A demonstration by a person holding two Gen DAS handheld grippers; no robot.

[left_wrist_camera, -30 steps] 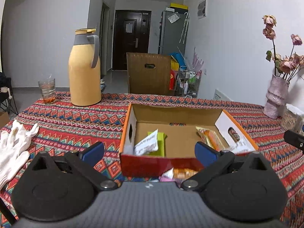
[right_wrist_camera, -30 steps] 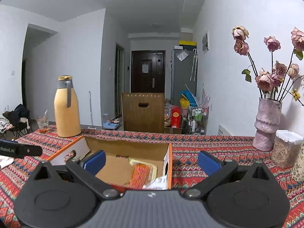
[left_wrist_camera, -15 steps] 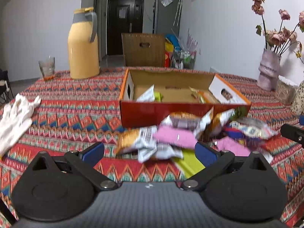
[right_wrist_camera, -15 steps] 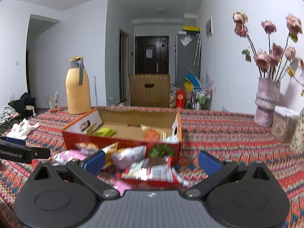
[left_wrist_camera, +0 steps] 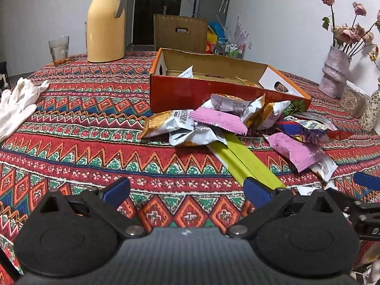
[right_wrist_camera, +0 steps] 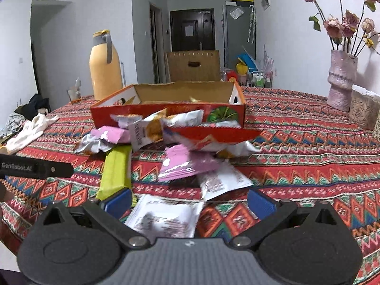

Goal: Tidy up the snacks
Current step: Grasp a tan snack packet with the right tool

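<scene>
An open orange cardboard box (left_wrist_camera: 190, 92) (right_wrist_camera: 166, 112) sits on the patterned tablecloth, with a few packets inside it. Several snack packets lie heaped in front of it: a pink packet (left_wrist_camera: 218, 121) (right_wrist_camera: 187, 163), a long green packet (left_wrist_camera: 247, 161) (right_wrist_camera: 116, 171), a red packet (right_wrist_camera: 213, 135) and white ones (right_wrist_camera: 163, 216). My left gripper (left_wrist_camera: 187, 190) hangs open low over the cloth, short of the heap. My right gripper (right_wrist_camera: 190, 201) is open too, with the white packet lying on the table between its fingers, not gripped.
A yellow thermos jug (left_wrist_camera: 105, 21) and a glass (left_wrist_camera: 59, 49) stand at the far left. White gloves (left_wrist_camera: 16, 104) lie on the left edge. A pink vase of dried roses (left_wrist_camera: 334, 73) and jars (right_wrist_camera: 363, 111) stand at the right.
Both grippers have drawn back toward the table's near edge and tilted down. The heap of packets, hidden a second ago, is now in full view in front of the box.
</scene>
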